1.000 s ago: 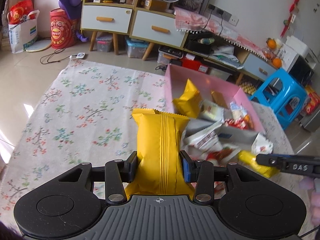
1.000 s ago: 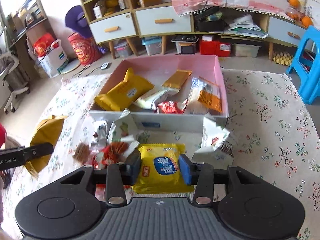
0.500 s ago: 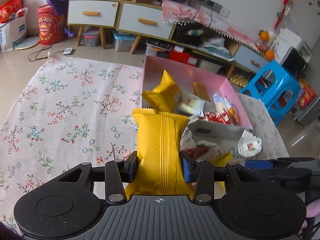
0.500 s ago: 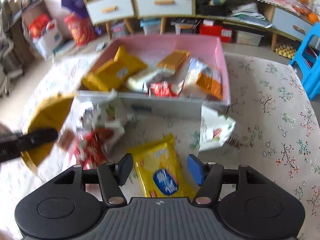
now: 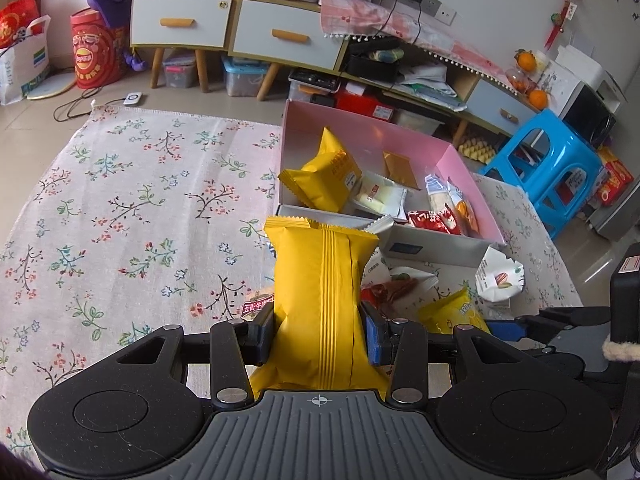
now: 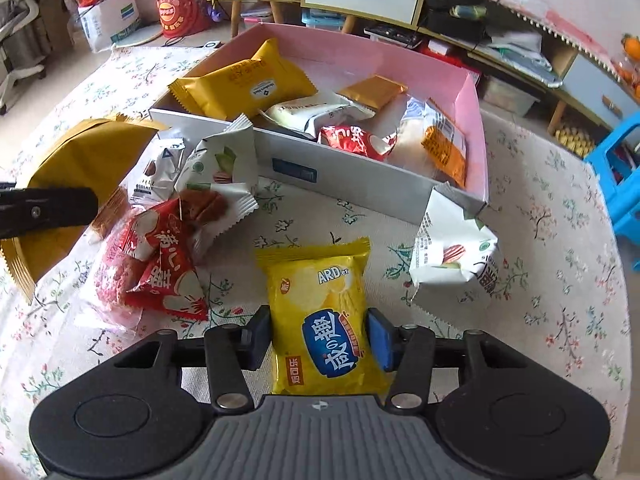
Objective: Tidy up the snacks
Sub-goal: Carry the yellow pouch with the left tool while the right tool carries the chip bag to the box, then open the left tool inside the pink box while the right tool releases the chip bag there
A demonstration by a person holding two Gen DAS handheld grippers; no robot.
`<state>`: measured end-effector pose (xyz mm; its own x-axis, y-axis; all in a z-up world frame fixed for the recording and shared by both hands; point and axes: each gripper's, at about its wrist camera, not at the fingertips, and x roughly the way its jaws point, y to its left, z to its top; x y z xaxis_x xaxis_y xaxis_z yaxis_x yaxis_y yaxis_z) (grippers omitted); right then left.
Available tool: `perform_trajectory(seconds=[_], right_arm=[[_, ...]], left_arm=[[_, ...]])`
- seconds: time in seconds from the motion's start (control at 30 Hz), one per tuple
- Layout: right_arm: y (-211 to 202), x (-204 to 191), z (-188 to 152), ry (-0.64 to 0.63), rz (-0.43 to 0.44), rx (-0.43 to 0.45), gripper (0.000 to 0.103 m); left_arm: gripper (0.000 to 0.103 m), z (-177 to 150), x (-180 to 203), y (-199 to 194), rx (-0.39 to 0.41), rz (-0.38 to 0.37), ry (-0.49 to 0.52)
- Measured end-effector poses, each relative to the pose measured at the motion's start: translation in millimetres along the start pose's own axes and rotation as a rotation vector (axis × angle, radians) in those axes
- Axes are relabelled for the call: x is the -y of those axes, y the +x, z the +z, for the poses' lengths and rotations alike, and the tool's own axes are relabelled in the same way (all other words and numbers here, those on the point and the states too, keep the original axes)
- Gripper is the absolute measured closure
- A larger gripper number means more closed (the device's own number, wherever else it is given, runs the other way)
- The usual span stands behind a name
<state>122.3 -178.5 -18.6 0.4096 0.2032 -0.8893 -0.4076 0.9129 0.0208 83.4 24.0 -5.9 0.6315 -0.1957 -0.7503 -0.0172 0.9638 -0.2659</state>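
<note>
My left gripper [image 5: 318, 334] is shut on a plain yellow snack bag [image 5: 320, 304] and holds it above the floral cloth, in front of the pink box [image 5: 468, 184]. The same bag [image 6: 76, 176] shows at the left of the right wrist view. My right gripper [image 6: 318, 338] has its jaws against both sides of a yellow chip packet [image 6: 320, 312] lying on the cloth. The pink box [image 6: 468, 92] holds several snack packets, among them a yellow bag [image 6: 244, 80].
Loose red and white packets [image 6: 168, 248] lie on the cloth left of the chip packet. A white packet [image 6: 452, 256] lies to its right by the box corner. A blue stool [image 5: 548, 168] and low cabinets [image 5: 224, 28] stand beyond the cloth.
The left gripper has carried the yellow bag closer to the pink box. The right gripper opened briefly, then closed its jaws around the chip packet again.
</note>
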Motion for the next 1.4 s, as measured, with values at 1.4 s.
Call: perform_trajectory(seconds=[1.4], right_arm=[[37, 101, 103, 0.474, 0.139, 0.307, 0.064]], left_arm=[[0.063, 111, 54, 142, 0.071, 0.003, 0.194]])
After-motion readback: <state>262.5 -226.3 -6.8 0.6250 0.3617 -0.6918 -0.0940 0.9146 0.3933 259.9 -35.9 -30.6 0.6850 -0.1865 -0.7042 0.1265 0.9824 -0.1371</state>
